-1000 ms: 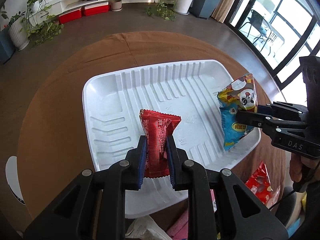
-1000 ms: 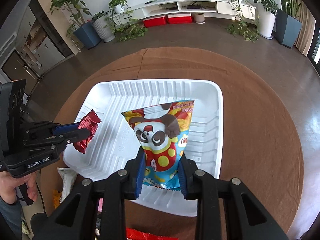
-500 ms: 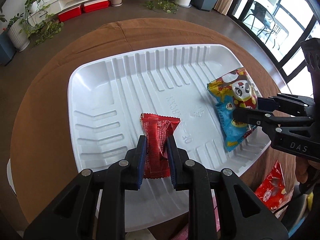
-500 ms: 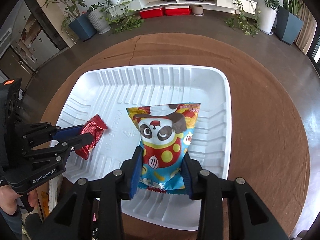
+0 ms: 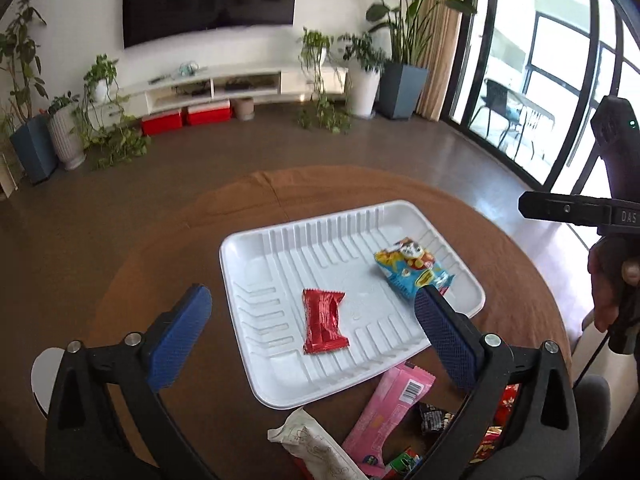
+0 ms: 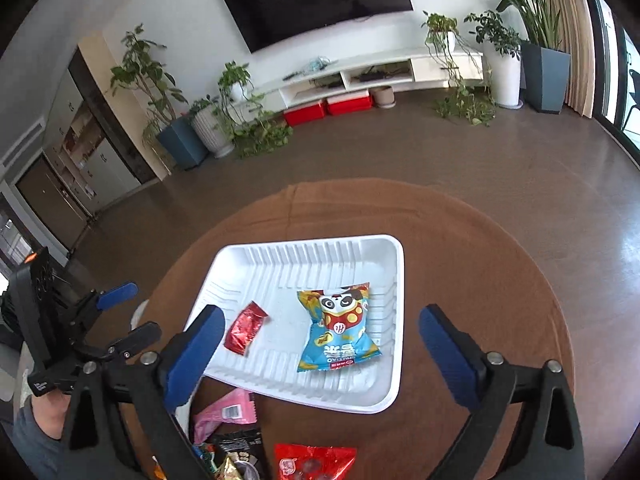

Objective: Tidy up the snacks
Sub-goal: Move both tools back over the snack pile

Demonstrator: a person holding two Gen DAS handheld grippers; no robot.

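Two snack packets [image 5: 325,321] [image 6: 339,327] flat in white tray [image 5: 256,240]

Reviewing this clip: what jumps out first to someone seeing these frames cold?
A white tray on the round brown table holds a red packet and a panda snack bag lying loose. Both grippers' jaws are opening, nothing between them, and more snacks crowd the table's near edge.

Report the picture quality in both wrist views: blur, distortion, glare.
Left wrist view: fisheye bends the room, window light blows out at right, red packet on the white tray is sharp. Right wrist view: same curvature, red packet slightly smeared, panda bag legible.
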